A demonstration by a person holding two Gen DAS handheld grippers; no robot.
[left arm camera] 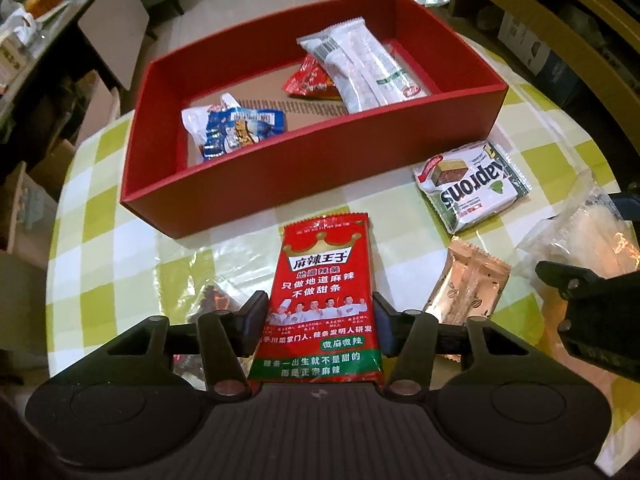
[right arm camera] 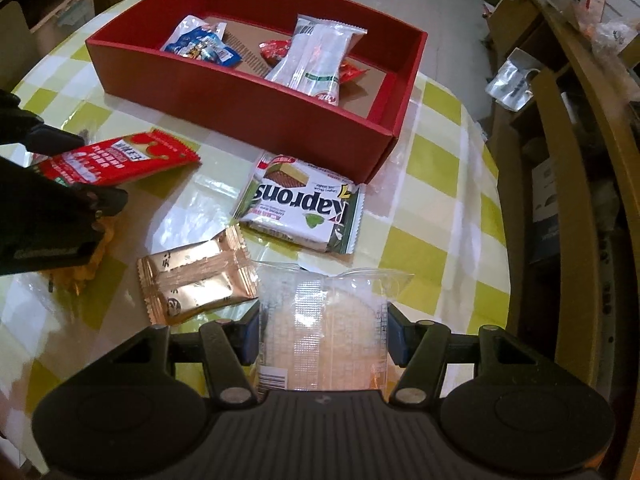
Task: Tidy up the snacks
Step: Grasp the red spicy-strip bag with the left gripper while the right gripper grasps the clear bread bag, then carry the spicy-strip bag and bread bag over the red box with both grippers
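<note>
Red chili-strip packet [left arm camera: 324,304] is clamped across its width by the left gripper [left arm camera: 320,320], pads pressed on both long edges; packet sits in front of the near wall of the red box [left arm camera: 304,176], toward the near table edge. Clear rice-cracker bag [right arm camera: 324,336] is pinched the same way by the right gripper [right arm camera: 324,332], at the near right part of the table [right arm camera: 440,208]. No earlier view is given, so contact with the cloth under either packet cannot be told

Judged step: both packets to be carried up and over the near wall, then dropped inside. Both are soft film, so grip is best kept firm and lift made straight before any move forward; trailing ends should be cleared above the rim to avoid snagging the wall

Room in the box: blue-white packet [left arm camera: 232,128] lies at the left end, long white packet [left arm camera: 360,68] over a small red one at the right end; bare cardboard floor between them is the obvious drop zone

On the table the Kaprons wafer pack [right arm camera: 304,208] lies just beside the box's near right corner, gold packet [right arm camera: 196,284] just left of the right gripper. Grippers are near each other, so paths are better kept parallel
</note>
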